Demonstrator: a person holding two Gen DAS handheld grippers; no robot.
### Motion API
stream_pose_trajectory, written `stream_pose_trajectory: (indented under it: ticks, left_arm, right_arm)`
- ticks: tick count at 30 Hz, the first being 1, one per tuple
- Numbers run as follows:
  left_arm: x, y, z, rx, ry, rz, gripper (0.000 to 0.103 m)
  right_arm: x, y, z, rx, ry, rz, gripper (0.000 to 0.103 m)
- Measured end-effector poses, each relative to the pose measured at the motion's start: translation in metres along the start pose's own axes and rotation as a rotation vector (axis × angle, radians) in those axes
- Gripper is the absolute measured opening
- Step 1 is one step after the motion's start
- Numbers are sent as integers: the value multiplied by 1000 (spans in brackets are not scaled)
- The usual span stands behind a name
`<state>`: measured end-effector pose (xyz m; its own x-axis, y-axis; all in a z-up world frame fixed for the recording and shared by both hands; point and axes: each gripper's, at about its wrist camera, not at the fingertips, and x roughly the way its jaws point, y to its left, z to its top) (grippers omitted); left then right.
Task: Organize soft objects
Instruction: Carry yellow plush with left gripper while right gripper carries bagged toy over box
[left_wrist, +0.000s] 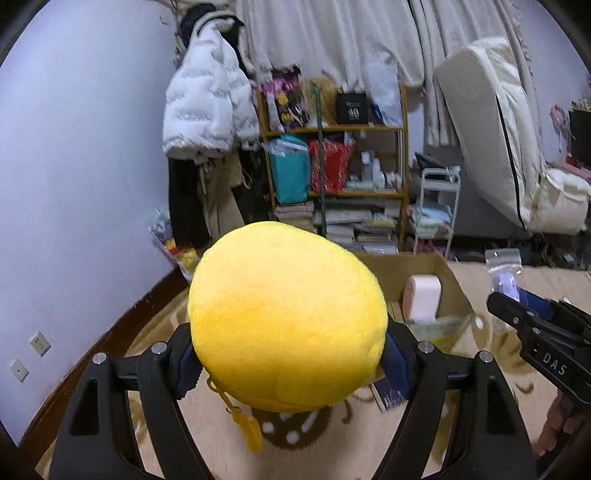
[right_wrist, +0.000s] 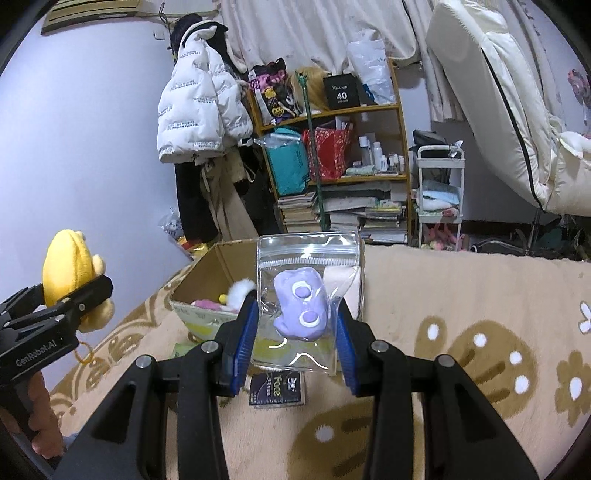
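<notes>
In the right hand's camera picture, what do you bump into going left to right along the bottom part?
Yellow plush toy in the left gripper → cardboard box → clear zip bag with a purple toy, in the right gripper → beige flower rug.

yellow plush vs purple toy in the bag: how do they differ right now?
The yellow plush is bare and fuzzy; the purple toy is smooth and sealed in a clear zip bag. The plush spreads the left gripper wide; the right gripper pinches the bag in a narrower grip. Only the plush has a dangling tag. Both are held up over the rug, near the cardboard box.
</notes>
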<state>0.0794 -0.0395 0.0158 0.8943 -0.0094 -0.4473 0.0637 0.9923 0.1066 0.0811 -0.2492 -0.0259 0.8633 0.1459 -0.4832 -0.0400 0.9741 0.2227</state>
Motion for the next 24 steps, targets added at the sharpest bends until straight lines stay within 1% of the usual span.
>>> stream_pose_trajectory:
  ticks: [2, 5, 11, 14, 17, 24]
  left_arm:
    - [2, 0, 3, 5, -34, 13, 78]
    - [4, -1, 10, 6, -72, 9, 78]
    - [18, -6, 23, 17, -136, -14, 78]
    - [22, -5, 23, -6, -171, -32, 78]
    - [32, -6, 25, -9, -162, -54, 78]
    - [59, -27, 28, 65, -143, -47, 78]
  right_arm:
    - [0, 0, 4, -6, -17, -10, 42]
    - [2, -3, 10, 1, -50, -31, 42]
    - [15, -6, 19, 7, -84, -35, 42]
    - [22, -7, 23, 4, -96, -33, 42]
    - [31, -8, 28, 3, -94, -33, 43]
    - [56, -7, 33, -21, -76, -34, 43]
